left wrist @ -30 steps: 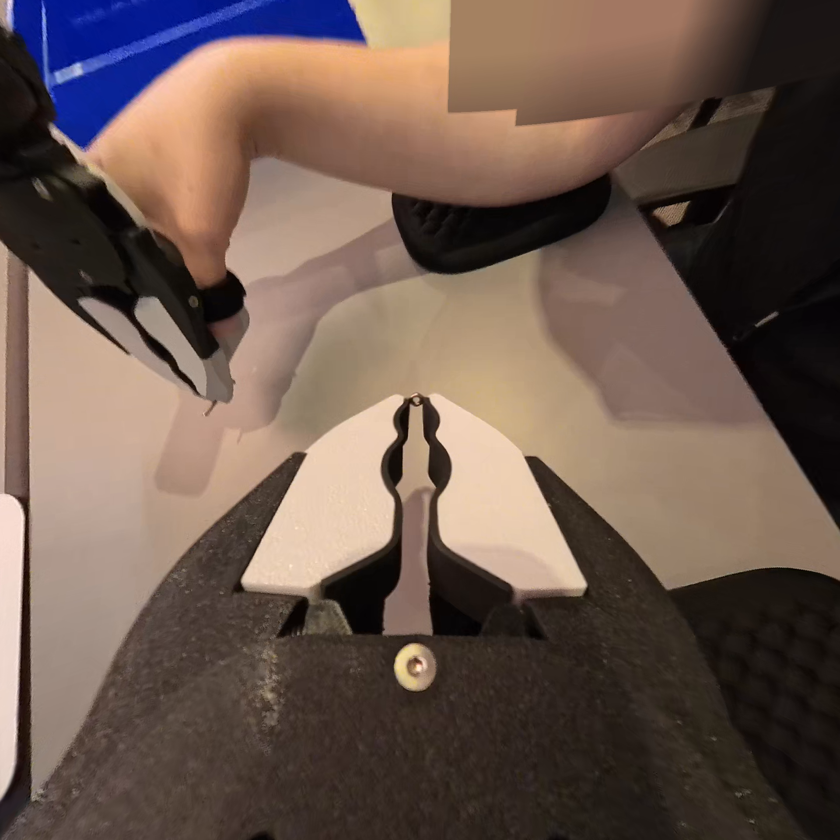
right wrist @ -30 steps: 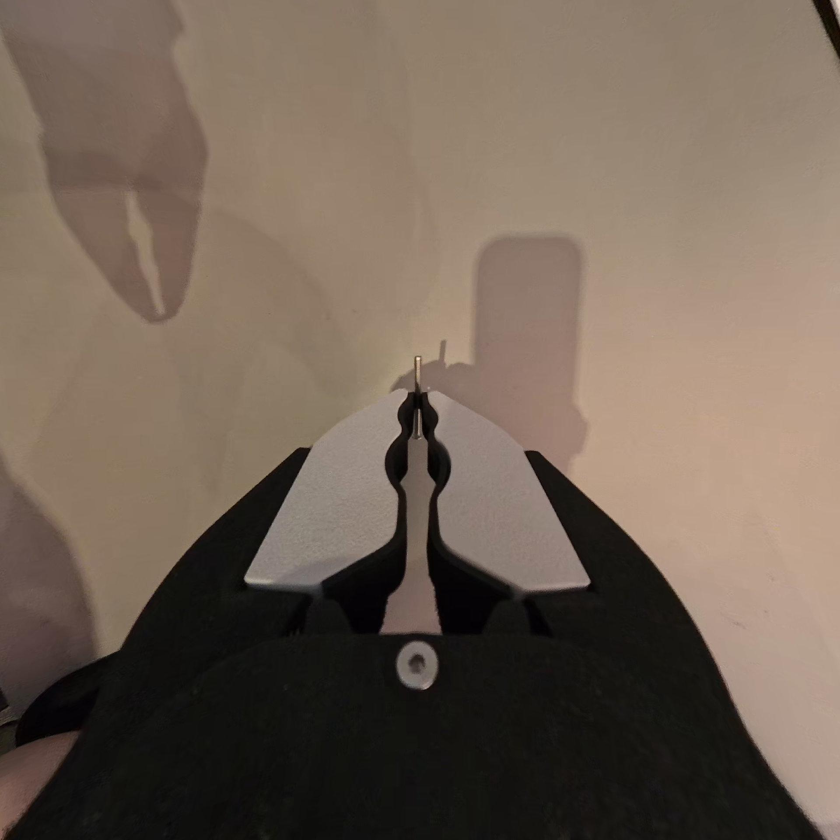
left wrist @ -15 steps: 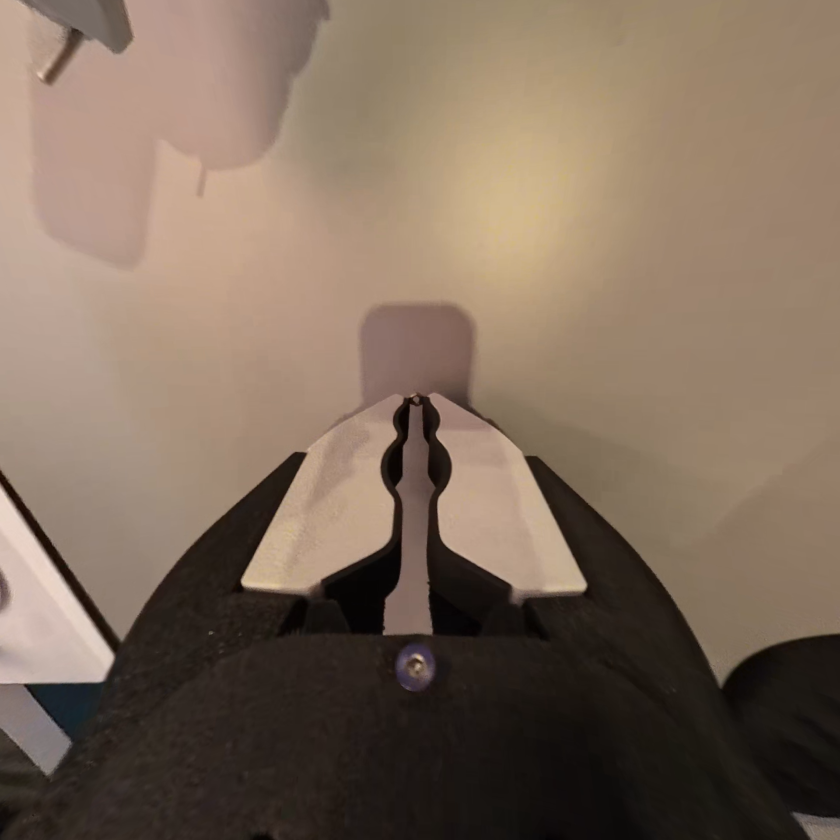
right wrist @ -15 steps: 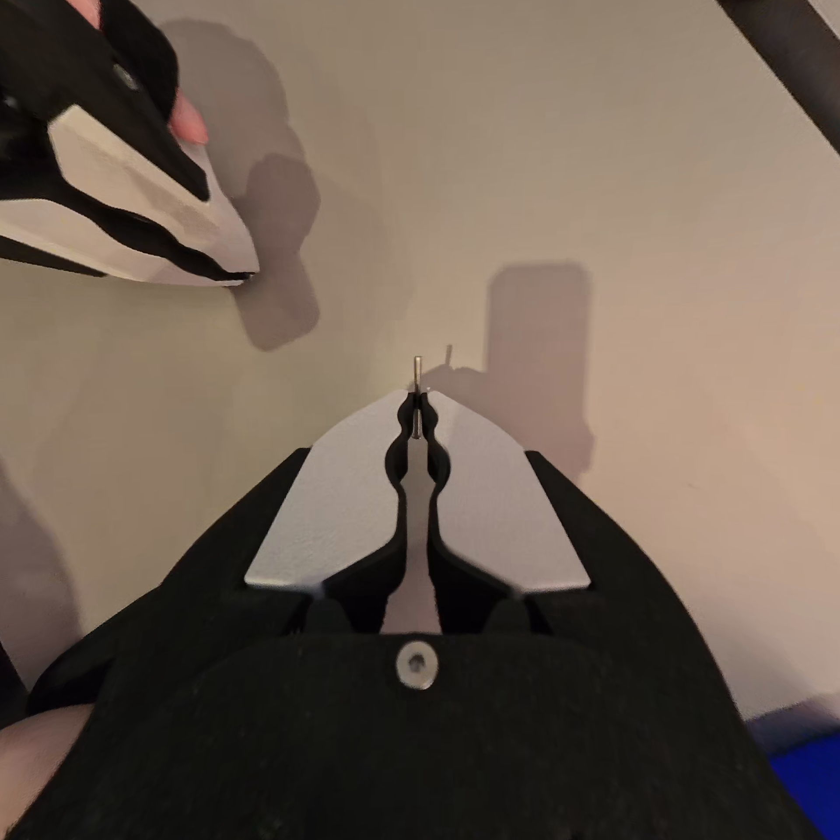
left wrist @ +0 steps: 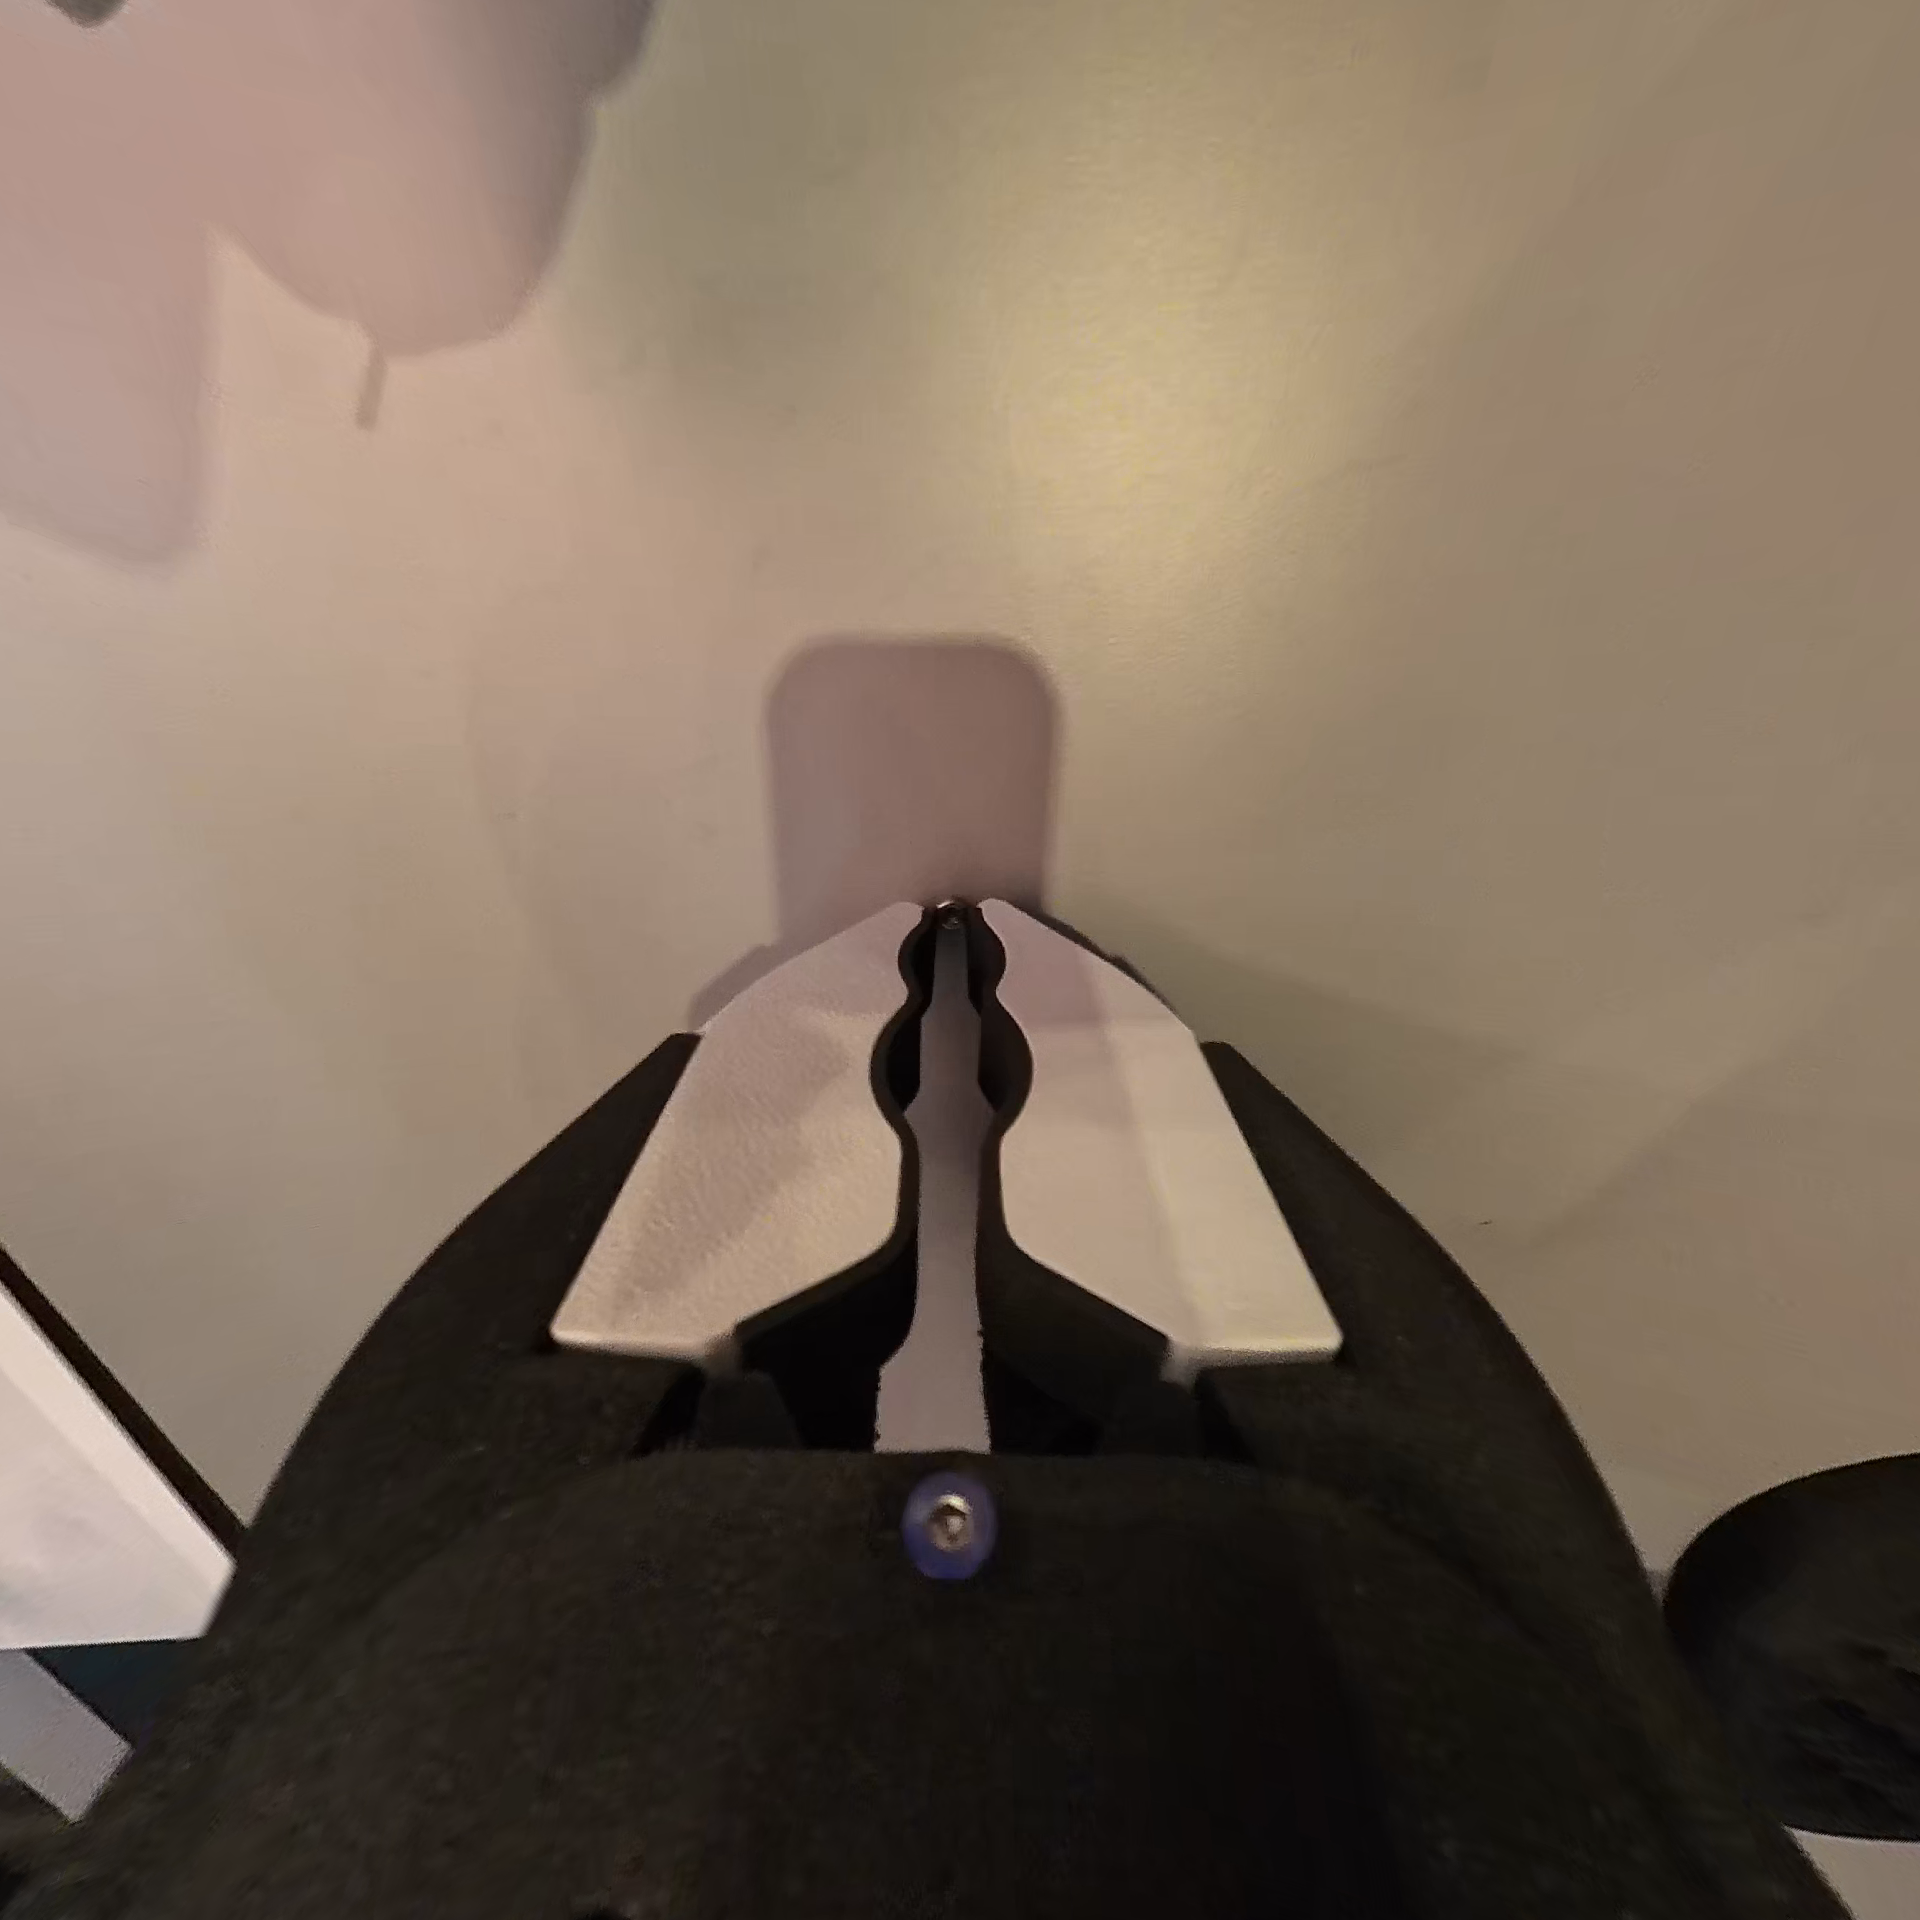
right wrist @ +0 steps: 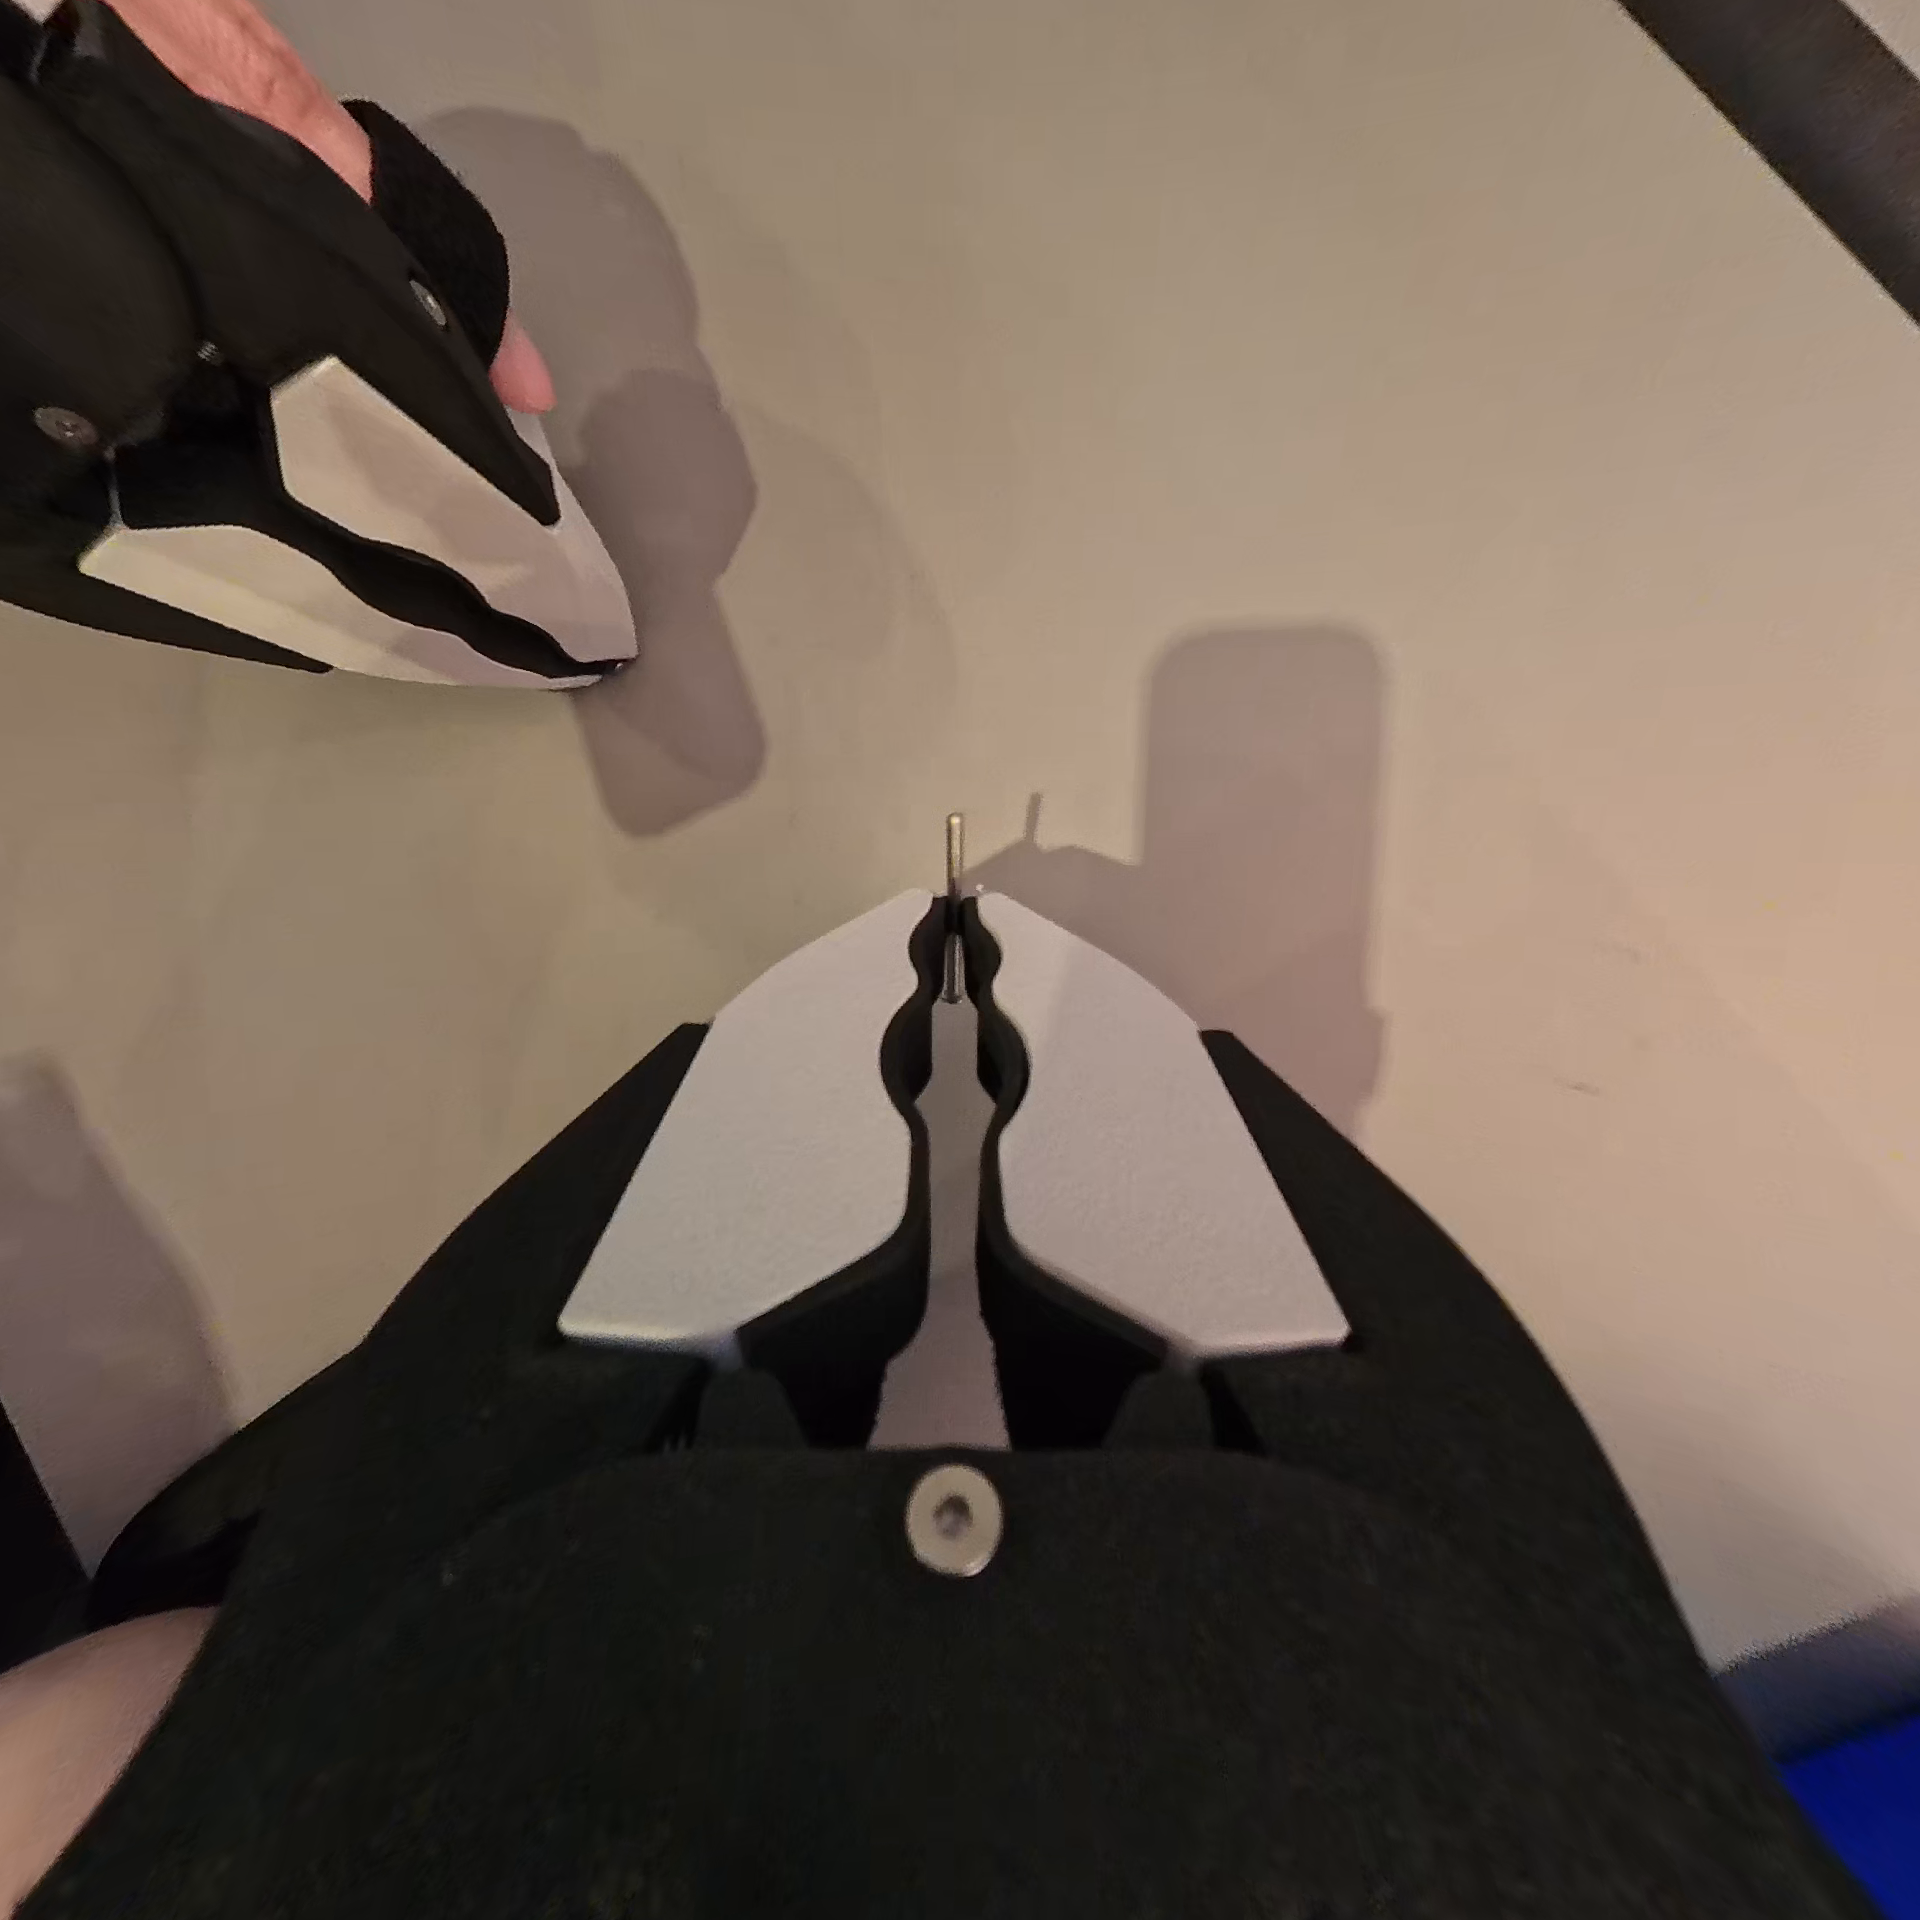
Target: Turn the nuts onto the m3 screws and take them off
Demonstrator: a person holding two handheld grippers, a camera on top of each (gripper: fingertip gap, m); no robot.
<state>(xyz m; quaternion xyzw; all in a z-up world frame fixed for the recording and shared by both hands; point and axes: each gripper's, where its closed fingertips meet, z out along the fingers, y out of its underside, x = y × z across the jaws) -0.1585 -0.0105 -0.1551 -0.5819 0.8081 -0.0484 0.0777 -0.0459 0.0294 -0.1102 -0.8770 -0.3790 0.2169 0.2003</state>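
Left wrist view: left gripper (left wrist: 950, 916) hangs over a pale tabletop (left wrist: 1351, 520), its white fingers (left wrist: 790, 1091) drawn nearly together and clenched at the very tips on a small metal piece (left wrist: 948, 914), of which only a shiny rounded end shows; what kind of part it is cannot be told. Its squarish shadow lies on the table just ahead. A white panel with a dark edge (left wrist: 73, 1475) sits at lower left, a black padded object (left wrist: 1808, 1621) at lower right. The picture is a little blurred. Right wrist view: right gripper (right wrist: 954, 906) is clenched on a thin metal pin (right wrist: 953, 852), pads pressing it from both sides; the pin stands in line with the fingers, one end poking out past the tips, the other showing in the slot behind them. The left gripper appears at upper left, held in a hand (right wrist: 281, 94), tips near the table, well apart from the pin. A dark bar (right wrist: 1808, 114) crosses the upper right corner; a blue patch (right wrist: 1860, 1808) at lower right.
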